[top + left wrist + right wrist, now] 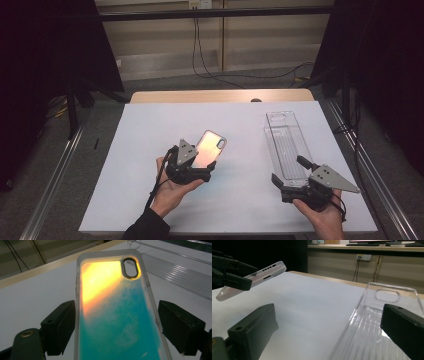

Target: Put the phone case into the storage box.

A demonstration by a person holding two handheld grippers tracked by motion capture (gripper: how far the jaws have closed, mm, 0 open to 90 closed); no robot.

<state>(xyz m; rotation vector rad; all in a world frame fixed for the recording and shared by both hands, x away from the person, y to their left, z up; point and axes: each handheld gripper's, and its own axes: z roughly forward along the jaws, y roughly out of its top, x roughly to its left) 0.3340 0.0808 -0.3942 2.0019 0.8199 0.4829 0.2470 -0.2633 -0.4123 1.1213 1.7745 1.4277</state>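
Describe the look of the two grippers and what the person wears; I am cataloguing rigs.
Each hand-held gripper, left and right, is a black body with two blocky black jaws, topped by a grey three-cornered plate bearing small dark dots. A black cable trails from each. A dark sleeve covers the left forearm.

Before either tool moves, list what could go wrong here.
1. The phone case sits between the left tool's jaws, with gaps showing at both sides in the left gripper view. If it is only loosely held, it may slip onto the table.
2. The right tool is open around the near end of the clear tray. Closing hard could flex or crack its thin walls, or skid it sideways.
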